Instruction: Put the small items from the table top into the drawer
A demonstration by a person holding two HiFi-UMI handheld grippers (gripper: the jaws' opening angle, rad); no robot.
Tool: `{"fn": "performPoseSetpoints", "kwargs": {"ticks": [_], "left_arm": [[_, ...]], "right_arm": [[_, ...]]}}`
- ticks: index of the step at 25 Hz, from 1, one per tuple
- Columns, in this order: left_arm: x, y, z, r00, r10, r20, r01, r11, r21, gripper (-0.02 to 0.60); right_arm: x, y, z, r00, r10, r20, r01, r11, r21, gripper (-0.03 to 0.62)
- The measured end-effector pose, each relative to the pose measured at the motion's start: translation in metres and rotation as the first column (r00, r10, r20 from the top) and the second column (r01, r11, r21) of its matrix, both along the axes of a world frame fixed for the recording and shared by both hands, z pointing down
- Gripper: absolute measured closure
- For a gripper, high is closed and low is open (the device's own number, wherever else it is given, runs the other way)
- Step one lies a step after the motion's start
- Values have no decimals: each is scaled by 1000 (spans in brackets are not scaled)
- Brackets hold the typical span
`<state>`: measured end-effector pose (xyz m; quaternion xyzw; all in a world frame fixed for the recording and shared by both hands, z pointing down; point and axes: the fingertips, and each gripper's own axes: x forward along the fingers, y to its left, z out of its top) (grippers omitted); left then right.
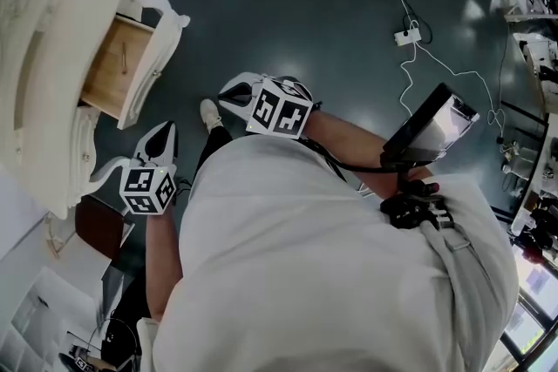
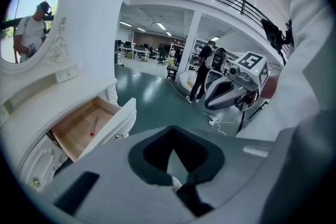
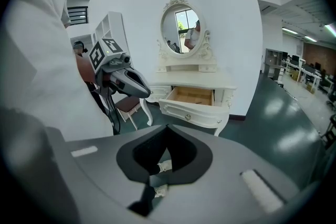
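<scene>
The left gripper (image 1: 162, 135) and right gripper (image 1: 231, 93) sit mid-frame, closed and empty. A thin stick (image 2: 93, 126) lies in the open drawer (image 2: 118, 122), lower left. It is probably light, stiff and prone to rolling, so pinch it mid-shaft.

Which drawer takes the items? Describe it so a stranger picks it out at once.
Find the white dressing table with the oval mirror on top. Just under its top, one drawer stands pulled out toward the room. It alone shows a bare wooden inside; the drawer front beside it is shut and all white.
</scene>
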<state>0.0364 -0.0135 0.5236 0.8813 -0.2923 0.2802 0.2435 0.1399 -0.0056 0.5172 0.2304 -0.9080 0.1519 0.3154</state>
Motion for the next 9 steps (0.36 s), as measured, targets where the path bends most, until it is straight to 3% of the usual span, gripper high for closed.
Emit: {"fn": "performPoseSetpoints", "kwargs": {"ticks": [9], "left_arm": [[-9, -1, 6, 1000, -12, 17, 12, 1000, 7, 580]], "right_arm": [[-1, 3, 7, 1000, -1, -5, 1, 1000, 7, 594]]}}
